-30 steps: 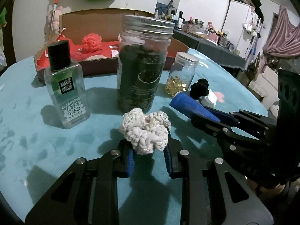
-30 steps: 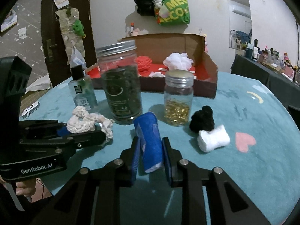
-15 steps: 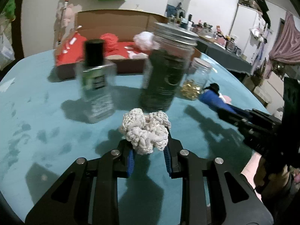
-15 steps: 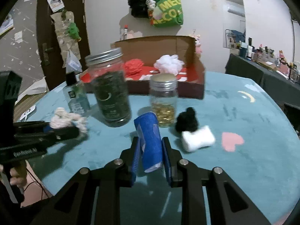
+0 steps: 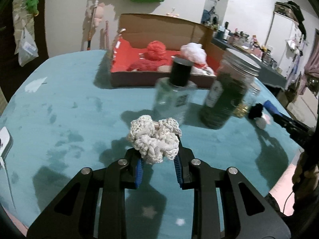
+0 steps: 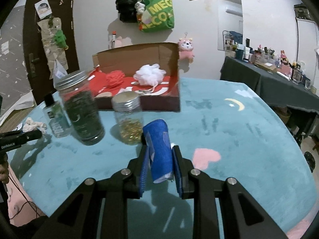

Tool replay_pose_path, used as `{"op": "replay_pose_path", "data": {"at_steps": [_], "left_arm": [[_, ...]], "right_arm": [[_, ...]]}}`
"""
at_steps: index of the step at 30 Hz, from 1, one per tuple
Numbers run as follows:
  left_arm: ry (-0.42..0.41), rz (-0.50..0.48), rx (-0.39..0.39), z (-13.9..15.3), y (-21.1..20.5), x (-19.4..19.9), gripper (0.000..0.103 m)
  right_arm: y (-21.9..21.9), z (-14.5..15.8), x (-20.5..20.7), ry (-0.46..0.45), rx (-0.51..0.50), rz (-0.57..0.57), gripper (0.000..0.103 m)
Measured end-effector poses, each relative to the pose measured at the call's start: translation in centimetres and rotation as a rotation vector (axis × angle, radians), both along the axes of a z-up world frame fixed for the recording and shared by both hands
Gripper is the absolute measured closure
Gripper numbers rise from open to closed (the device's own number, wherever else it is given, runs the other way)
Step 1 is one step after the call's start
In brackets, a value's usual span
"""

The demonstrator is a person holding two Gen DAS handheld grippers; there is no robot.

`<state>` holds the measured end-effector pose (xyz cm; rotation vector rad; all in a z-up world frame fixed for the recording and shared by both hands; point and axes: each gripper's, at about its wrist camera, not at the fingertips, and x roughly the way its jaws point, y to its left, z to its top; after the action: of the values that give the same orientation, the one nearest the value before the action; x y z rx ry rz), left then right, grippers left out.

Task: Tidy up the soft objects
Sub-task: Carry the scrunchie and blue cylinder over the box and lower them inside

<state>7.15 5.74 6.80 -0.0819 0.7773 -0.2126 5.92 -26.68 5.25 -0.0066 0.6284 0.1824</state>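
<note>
My left gripper [image 5: 158,160] is shut on a cream crocheted scrunchie [image 5: 154,140], held above the teal table. My right gripper [image 6: 160,164] is shut on a rolled blue cloth [image 6: 159,148], which stands upright between its pads. The cardboard box [image 5: 127,79] with the red lining sits at the far side of the table; a red puff [image 5: 156,49] and a white mesh puff [image 6: 149,74] lie in it. A black pompom [image 5: 256,110] and a small white roll [image 5: 261,121] rest on the table at the right of the left wrist view.
Between the grippers and the box stand a clear bottle with a black cap [image 5: 175,97], a tall jar of dark leaves [image 6: 81,107] and a small jar of yellow capsules [image 6: 128,119]. A white device [image 5: 4,141] lies at the table's left edge.
Both grippers have risen and swung, each keeping its load. In the left wrist view the bottle and jars have slid right and the box is more central. The right view now hides the pompom.
</note>
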Motion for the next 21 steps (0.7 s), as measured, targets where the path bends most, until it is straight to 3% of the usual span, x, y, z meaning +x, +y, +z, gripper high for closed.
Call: {"op": "replay_pose_path", "data": {"at_steps": [7, 21], "left_arm": [[0.021, 0.026, 0.017, 0.2, 2.0, 2.5, 0.079], [0.03, -0.169, 0.012, 2.2, 2.7, 9.1, 0.079]], "right_arm": [[-1.2, 0.6, 3.0, 0.039, -0.004, 0.028, 0.078], [-1.0, 1.8, 10.0, 0.132, 0.034, 0.205, 0.078]]}}
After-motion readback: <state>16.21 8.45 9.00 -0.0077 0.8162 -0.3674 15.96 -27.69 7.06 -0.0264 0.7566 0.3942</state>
